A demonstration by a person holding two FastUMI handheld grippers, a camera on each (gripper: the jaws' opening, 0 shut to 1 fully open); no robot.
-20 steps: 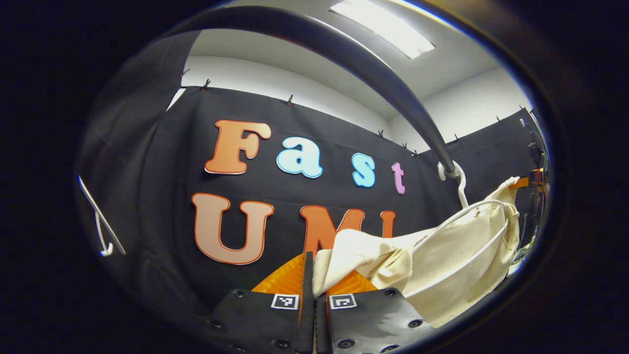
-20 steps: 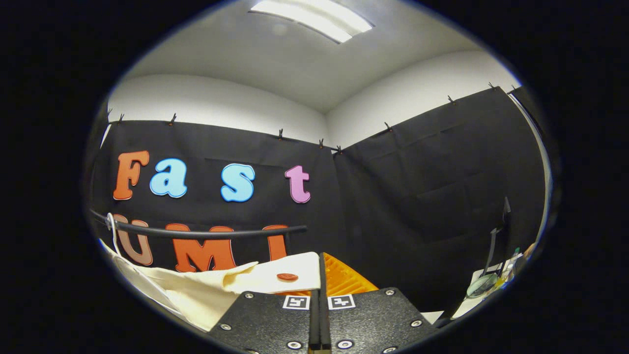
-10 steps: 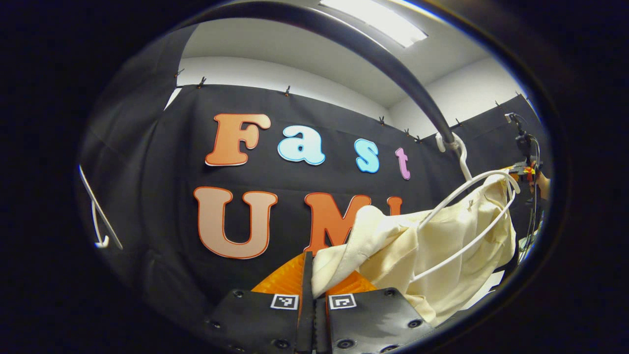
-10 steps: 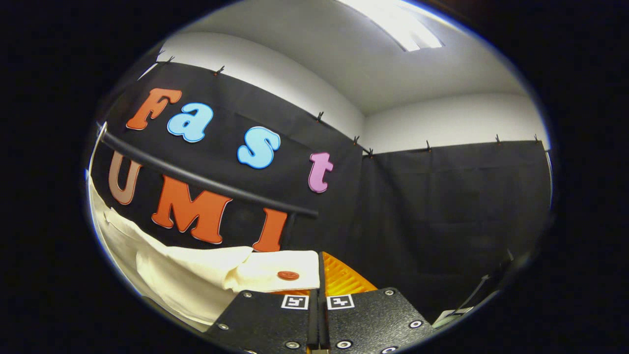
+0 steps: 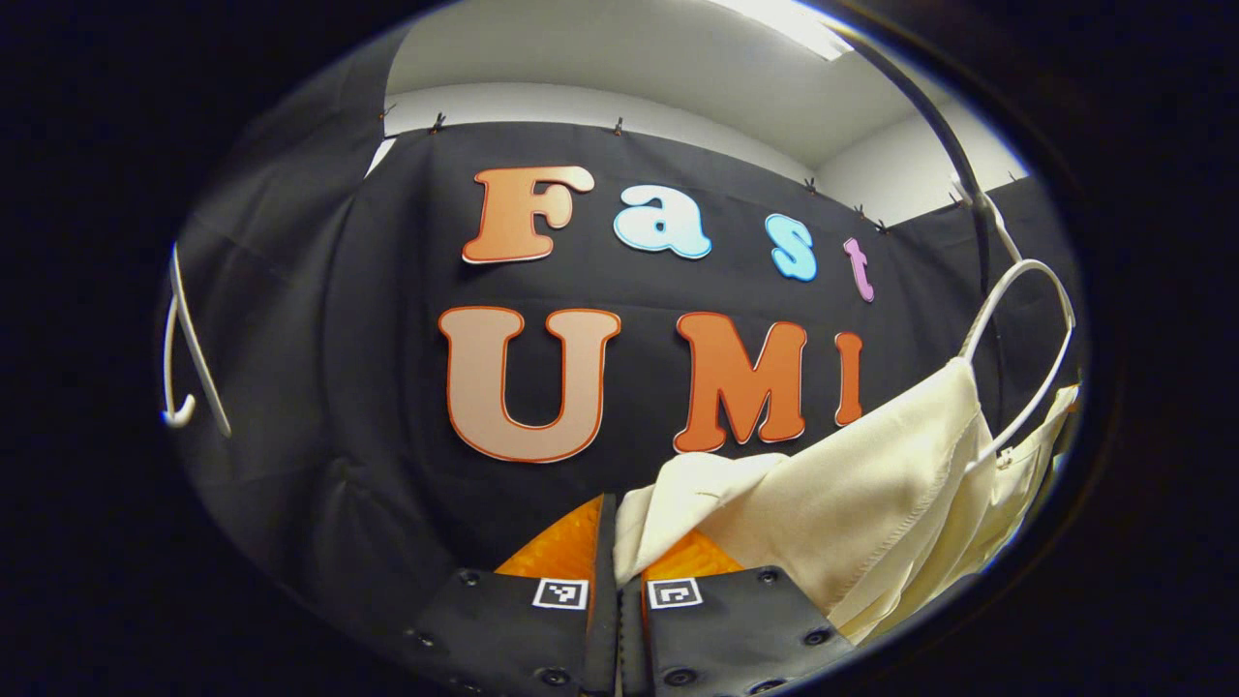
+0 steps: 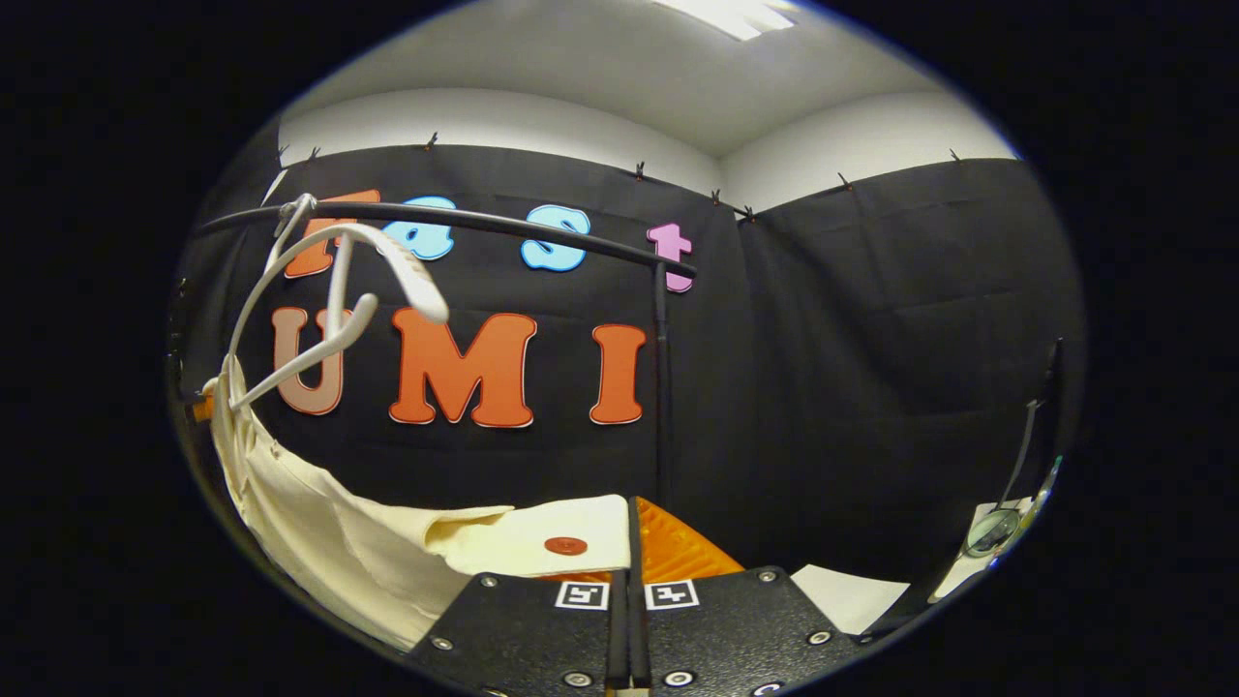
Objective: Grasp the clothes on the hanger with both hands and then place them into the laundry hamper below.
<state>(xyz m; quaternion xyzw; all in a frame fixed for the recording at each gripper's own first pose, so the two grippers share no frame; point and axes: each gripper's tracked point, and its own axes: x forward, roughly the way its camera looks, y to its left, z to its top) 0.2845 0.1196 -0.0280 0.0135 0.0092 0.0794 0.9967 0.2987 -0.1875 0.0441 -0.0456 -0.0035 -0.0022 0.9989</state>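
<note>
Since a second ago, both grippers have dropped below the rail [image 6: 455, 220], dragging the cream shirt [image 5: 871, 484] almost off the white hanger [image 6: 329, 290]. Left gripper [image 5: 618, 552] jaws are clamped on one end, right gripper [image 6: 629, 552] jaws on a buttoned cuff, keeping it spread between them for lowering into the hamper, presumably underneath.

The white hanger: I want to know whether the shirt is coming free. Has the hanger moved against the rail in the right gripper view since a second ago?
Yes. The white hanger now hangs bare from the black rail, free of the cream shirt, which has dropped below it, pinched by the right gripper.
</note>
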